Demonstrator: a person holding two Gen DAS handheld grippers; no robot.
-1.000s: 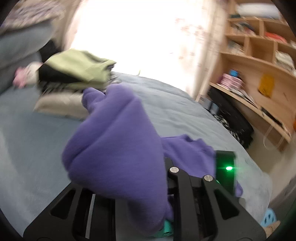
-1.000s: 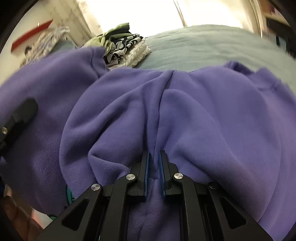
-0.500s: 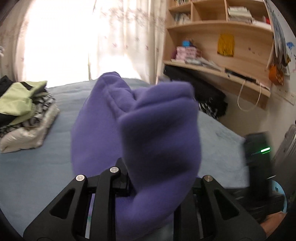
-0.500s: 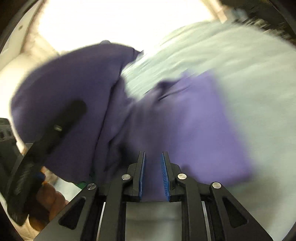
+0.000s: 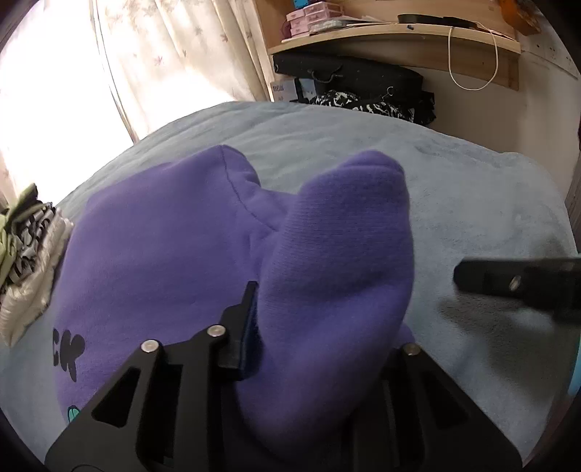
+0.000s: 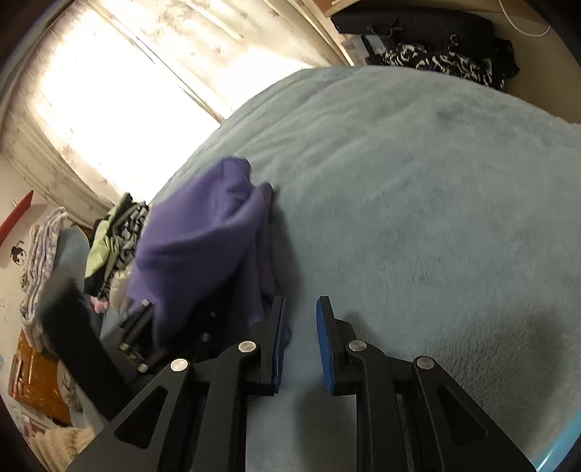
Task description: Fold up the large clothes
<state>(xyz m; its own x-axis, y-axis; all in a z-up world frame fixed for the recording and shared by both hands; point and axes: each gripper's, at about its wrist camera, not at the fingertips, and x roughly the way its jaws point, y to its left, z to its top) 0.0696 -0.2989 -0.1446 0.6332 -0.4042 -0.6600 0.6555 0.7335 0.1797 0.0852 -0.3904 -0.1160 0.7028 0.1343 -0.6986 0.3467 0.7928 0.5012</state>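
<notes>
A purple sweatshirt with dark lettering lies bunched on the pale blue bed cover. My left gripper has a thick ribbed fold of it between its fingers. Its jaws are opening, and the cloth hides the right finger. In the right wrist view the sweatshirt is heaped at the left, draped over the left gripper. My right gripper hangs over bare bed cover beside the cloth, blue pads a little apart with nothing between them. It also shows at the right of the left wrist view.
A stack of folded clothes sits at the bed's left side, also seen in the right wrist view. A bright curtained window is behind. A wooden shelf and a black bag stand past the bed's far edge.
The left gripper swung round and lowered the purple cloth onto the bed. The right gripper let go of the cloth and moved off to the right, now empty.
</notes>
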